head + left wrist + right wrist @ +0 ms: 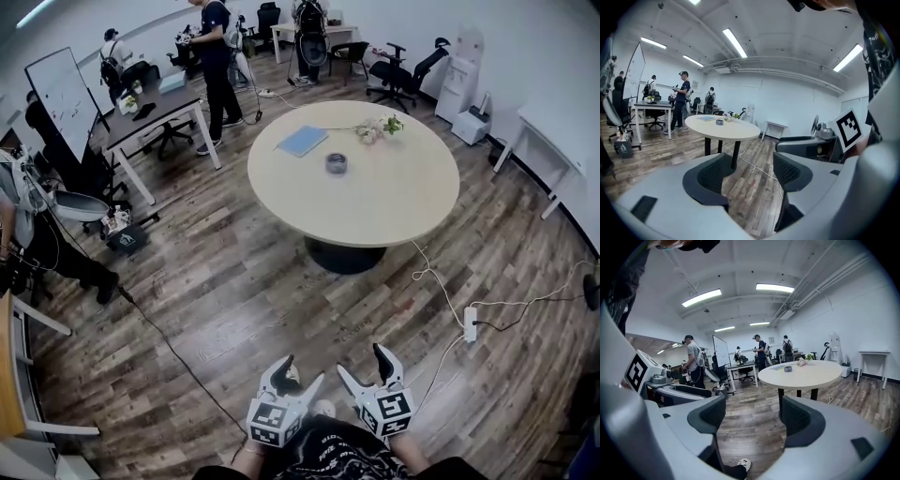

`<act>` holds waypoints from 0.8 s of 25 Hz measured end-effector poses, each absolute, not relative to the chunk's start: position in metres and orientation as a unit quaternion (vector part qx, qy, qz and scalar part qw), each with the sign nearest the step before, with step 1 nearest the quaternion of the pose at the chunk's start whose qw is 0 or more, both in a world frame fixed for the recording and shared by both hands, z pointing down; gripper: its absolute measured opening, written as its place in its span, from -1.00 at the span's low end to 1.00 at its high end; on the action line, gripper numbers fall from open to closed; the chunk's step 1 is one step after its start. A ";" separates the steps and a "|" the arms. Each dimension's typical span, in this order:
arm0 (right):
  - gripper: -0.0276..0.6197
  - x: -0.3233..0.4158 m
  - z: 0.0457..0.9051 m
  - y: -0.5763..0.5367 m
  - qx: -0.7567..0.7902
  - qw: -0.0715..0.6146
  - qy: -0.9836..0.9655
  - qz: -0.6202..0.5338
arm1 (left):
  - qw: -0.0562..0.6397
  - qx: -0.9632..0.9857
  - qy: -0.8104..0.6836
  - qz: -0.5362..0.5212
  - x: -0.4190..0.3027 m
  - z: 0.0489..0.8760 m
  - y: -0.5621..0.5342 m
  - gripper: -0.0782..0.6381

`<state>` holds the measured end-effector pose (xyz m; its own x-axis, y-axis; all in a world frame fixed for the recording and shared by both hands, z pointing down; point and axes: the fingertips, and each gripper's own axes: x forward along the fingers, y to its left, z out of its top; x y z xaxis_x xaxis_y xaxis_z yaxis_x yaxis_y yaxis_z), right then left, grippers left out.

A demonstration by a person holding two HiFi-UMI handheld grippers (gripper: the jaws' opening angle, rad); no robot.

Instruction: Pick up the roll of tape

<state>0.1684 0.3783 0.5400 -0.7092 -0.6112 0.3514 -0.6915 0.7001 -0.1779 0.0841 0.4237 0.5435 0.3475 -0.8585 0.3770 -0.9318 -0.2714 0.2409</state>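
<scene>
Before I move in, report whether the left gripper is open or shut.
Open: on the left gripper, the jaws stand apart, only floor between them.

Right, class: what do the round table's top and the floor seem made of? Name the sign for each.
Table top: probably laminate, matte pale beige, no grain showing. Floor: wood or wood-look planks, slight sheen, with grain streaks and board seams.
</scene>
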 end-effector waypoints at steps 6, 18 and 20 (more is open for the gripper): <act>0.22 0.158 0.548 0.346 0.378 0.136 -0.903 0.154 | 0.203 0.816 -0.532 0.099 0.082 0.555 0.383 0.13; 0.22 0.083 0.540 0.241 0.430 0.135 -0.880 0.146 | 0.189 0.853 -0.478 0.089 0.008 0.539 0.258 0.13; 0.22 0.065 0.539 0.231 0.434 0.137 -0.878 0.146 | 0.188 0.858 -0.468 0.092 -0.008 0.538 0.244 0.13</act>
<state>0.0647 0.2309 0.5385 -0.5850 -0.7228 0.3679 -0.8030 0.5800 -0.1373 -0.0076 0.2440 0.5381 0.5448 -0.7688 0.3349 -0.8384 -0.4909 0.2370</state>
